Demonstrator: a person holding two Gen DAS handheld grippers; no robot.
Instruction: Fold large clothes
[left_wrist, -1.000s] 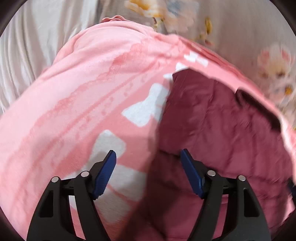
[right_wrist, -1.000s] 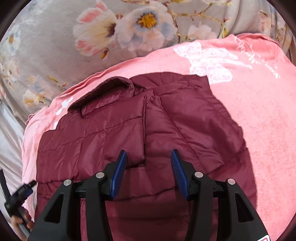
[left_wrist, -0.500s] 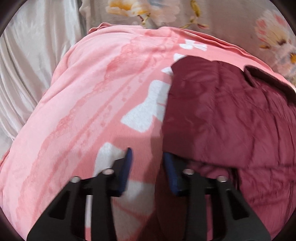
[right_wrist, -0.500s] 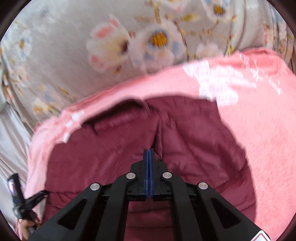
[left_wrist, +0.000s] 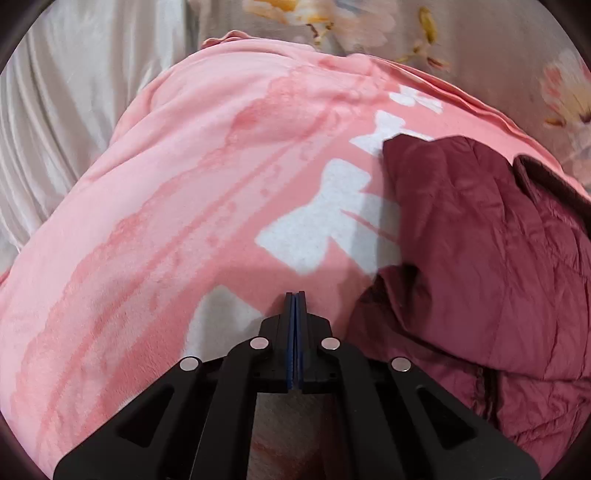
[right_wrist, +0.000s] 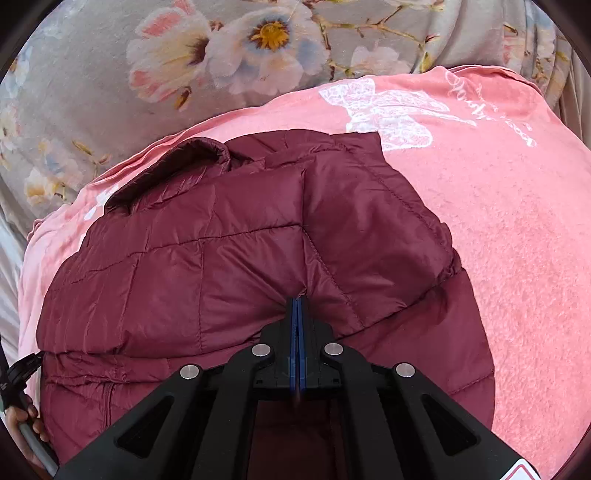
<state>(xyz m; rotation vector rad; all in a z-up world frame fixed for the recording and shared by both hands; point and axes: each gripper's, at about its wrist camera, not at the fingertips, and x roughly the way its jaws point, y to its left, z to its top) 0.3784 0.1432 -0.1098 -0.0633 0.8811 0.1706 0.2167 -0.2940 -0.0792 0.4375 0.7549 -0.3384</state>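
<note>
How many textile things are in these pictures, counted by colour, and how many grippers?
Maroon: 1, the quilted jacket.
Pink: 1, the blanket under it.
Grey with flowers: 1, the floral sheet.
Pale plain cloth: 1, the white sheet.
Black grippers: 2, the left gripper and the right gripper, both shut.
Total: 6.

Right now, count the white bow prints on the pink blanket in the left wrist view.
4 show: two small bows near the top, a large one mid-blanket, another at the left gripper; the jacket may hide more.
</note>
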